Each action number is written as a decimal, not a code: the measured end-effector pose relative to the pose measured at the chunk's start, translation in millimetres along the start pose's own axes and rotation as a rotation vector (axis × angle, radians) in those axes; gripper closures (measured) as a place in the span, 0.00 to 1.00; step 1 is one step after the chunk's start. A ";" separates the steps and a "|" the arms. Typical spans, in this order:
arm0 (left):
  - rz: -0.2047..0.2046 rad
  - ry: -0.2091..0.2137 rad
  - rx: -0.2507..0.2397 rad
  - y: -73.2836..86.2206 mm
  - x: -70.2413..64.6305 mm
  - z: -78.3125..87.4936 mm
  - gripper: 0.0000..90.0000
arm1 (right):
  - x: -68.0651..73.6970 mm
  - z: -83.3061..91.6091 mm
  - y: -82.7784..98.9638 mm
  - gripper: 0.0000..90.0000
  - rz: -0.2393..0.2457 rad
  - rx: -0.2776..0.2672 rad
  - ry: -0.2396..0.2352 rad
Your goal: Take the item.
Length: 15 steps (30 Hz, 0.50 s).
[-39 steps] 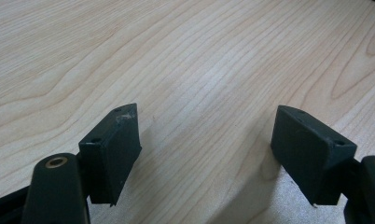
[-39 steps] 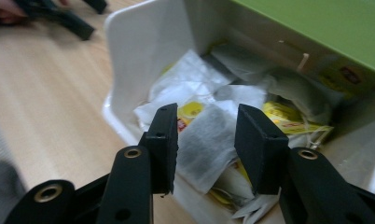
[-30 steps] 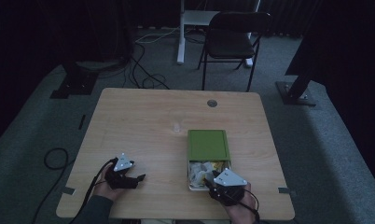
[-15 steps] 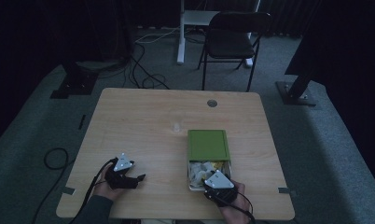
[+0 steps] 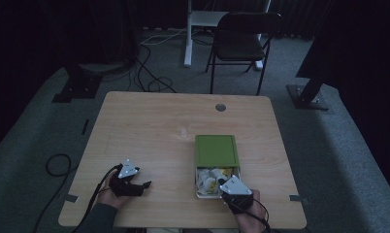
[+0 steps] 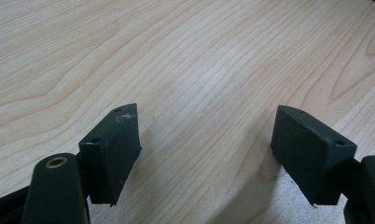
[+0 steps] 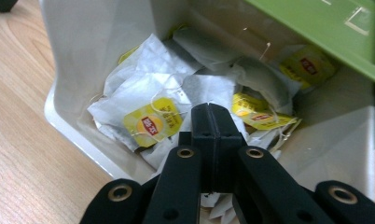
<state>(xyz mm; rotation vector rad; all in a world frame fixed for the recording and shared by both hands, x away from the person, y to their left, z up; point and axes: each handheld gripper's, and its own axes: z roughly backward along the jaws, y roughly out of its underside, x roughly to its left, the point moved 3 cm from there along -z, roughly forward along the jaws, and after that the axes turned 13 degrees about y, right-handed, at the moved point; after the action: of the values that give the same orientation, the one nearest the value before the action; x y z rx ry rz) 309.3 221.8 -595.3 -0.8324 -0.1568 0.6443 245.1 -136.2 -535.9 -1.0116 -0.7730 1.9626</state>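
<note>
A white box (image 5: 199, 190) with a green sliding lid (image 5: 216, 150) pushed back lies on the wooden table (image 5: 173, 121), right of centre. Its near end is uncovered and holds several tea bags (image 5: 210, 177) with yellow tags (image 7: 150, 122). My right gripper (image 5: 218, 183) reaches into that end from the near side. Its jaws (image 7: 209, 109) have just been closing and now stand pressed together among the tea bags; I cannot tell if paper is caught at the tips. My left gripper (image 5: 145, 185) rests on the table at the near left, open (image 6: 206, 140), with bare wood between its fingers.
A round cable hole (image 5: 220, 107) is near the table's far edge. Beyond the table stand a black chair (image 5: 244, 43) and a white desk leg (image 5: 188, 34). Cables (image 5: 149, 73) lie on the grey floor, and dark stands sit left and right.
My right gripper has shifted a little at the box's near end. The left gripper and the box have not moved.
</note>
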 end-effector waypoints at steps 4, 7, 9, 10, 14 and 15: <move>0.000 0.000 0.000 0.0 0.0 0.0 0.28 | 1.0 -0.1 0.9 0.75 0.000 0.007 0.002; 0.000 0.000 0.000 0.0 0.0 0.0 0.28 | 8.3 -1.1 2.0 0.64 0.016 0.013 0.017; 0.000 0.000 0.000 0.0 0.0 0.0 0.28 | 12.7 -3.1 2.3 0.59 0.031 0.025 0.026; 0.000 0.000 0.000 0.0 0.0 0.0 0.28 | 14.5 -4.7 2.5 0.58 0.036 0.030 0.026; 0.000 0.000 0.000 0.0 0.0 0.0 0.28 | 17.7 -8.6 3.8 0.57 0.055 0.058 0.045; 0.000 0.000 0.000 0.0 0.0 0.0 0.28 | 17.7 -8.6 3.8 0.57 0.055 0.058 0.045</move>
<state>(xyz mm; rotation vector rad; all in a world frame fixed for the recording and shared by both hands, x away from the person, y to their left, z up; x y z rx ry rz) 309.3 221.8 -595.3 -0.8324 -0.1567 0.6440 244.3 -121.8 -549.8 -1.0489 -0.6665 1.9909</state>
